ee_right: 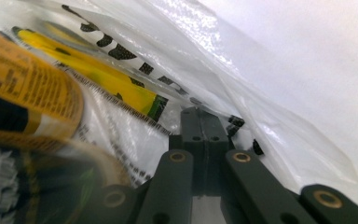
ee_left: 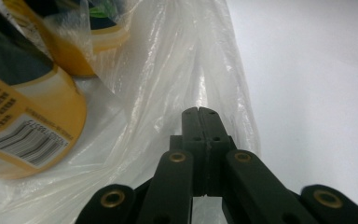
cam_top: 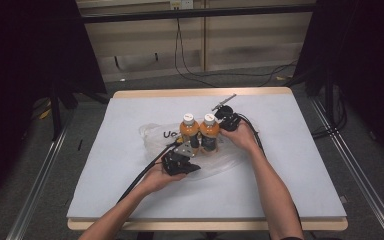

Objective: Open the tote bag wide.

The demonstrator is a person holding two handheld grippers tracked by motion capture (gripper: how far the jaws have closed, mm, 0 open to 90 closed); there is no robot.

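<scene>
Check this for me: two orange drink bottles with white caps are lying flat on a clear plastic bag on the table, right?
Not quite. The two orange drink bottles stand upright with their white caps on top, side by side on the clear plastic bag on the table. The high view shows it.

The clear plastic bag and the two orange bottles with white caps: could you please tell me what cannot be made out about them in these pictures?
- Clear plastic bag, high view: its printed lettering is cut short by the orange bottles.
- Left gripper view: the jaws are shut on a bag fold; the barcode label is too small to read.
- Right gripper view: the near bottle is blurred and its label unreadable.
</scene>
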